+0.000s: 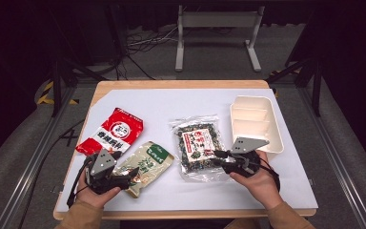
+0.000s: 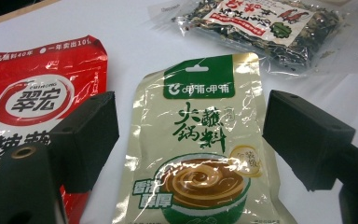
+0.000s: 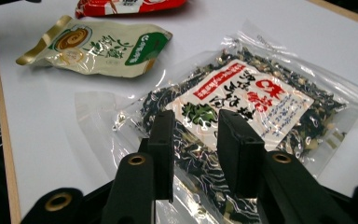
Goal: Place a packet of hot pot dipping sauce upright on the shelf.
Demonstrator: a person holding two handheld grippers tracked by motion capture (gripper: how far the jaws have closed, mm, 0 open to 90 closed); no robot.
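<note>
Items on the white table (image 1: 276, 191), left to right.

1. Red packet (image 1: 110, 131): flat near the left edge, tilted, its lower corner just beside the left gripper.
2. Left gripper (image 1: 132, 175): jaws spread wide on either side of the lower end of the beige sauce pouch (image 1: 144, 167), not gripping it. The pouch lies flat and aslant, near the front edge.
3. Bare strip of table between pouch and clear bag.
4. Clear bag of dried dark bits (image 1: 198, 145): flat at centre, its right edge beside the right gripper (image 1: 216, 158), whose jaws stand a little apart above the bag's near end.
5. Cream tray (image 1: 270, 102): close to the right edge, well apart from the pouches.
</note>
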